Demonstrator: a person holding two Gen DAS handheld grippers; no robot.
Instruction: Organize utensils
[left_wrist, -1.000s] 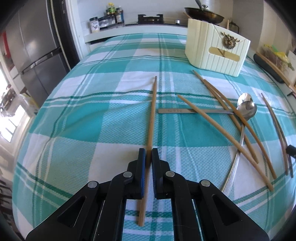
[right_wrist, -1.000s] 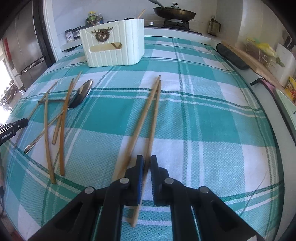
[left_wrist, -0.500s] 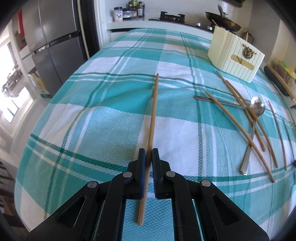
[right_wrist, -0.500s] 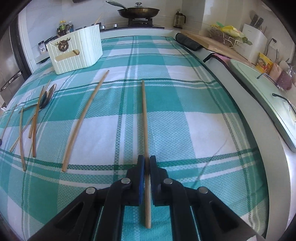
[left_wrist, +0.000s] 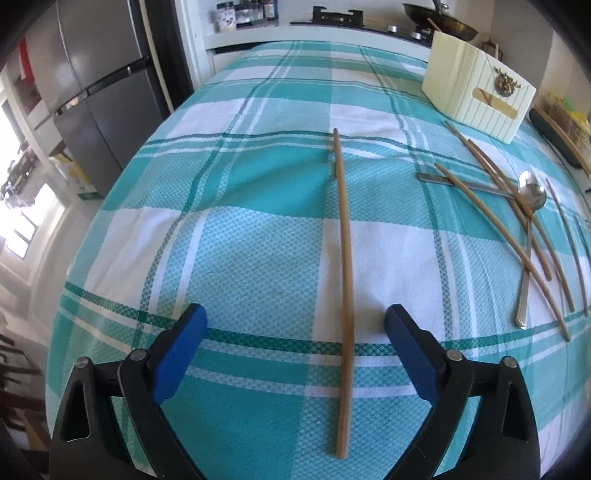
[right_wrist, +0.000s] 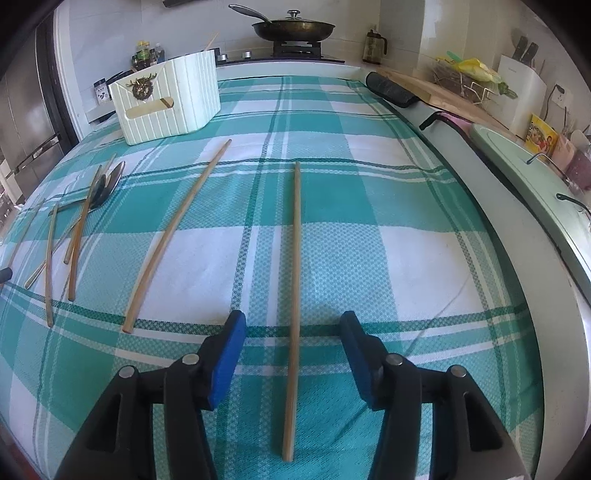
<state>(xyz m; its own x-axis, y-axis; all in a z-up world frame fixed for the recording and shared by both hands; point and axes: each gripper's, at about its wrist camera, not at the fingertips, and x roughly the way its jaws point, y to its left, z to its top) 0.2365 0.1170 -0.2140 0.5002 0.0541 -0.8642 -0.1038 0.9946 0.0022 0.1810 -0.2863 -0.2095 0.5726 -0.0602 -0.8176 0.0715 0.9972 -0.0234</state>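
Left wrist: your left gripper (left_wrist: 295, 325) gapes wide astride one chopstick (left_wrist: 345, 280); right gripper (right_wrist: 291, 332) likewise. Light, stiff, likely slippery; pinch mid-shaft.

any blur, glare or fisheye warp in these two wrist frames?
Left wrist: strong barrel warp bows the straight chopstick; window at far left is blown out; sharp otherwise. Right wrist: tablecloth stripes curve toward the edges, dark vignette in the corners, soft shadows under the right gripper, no motion blur.
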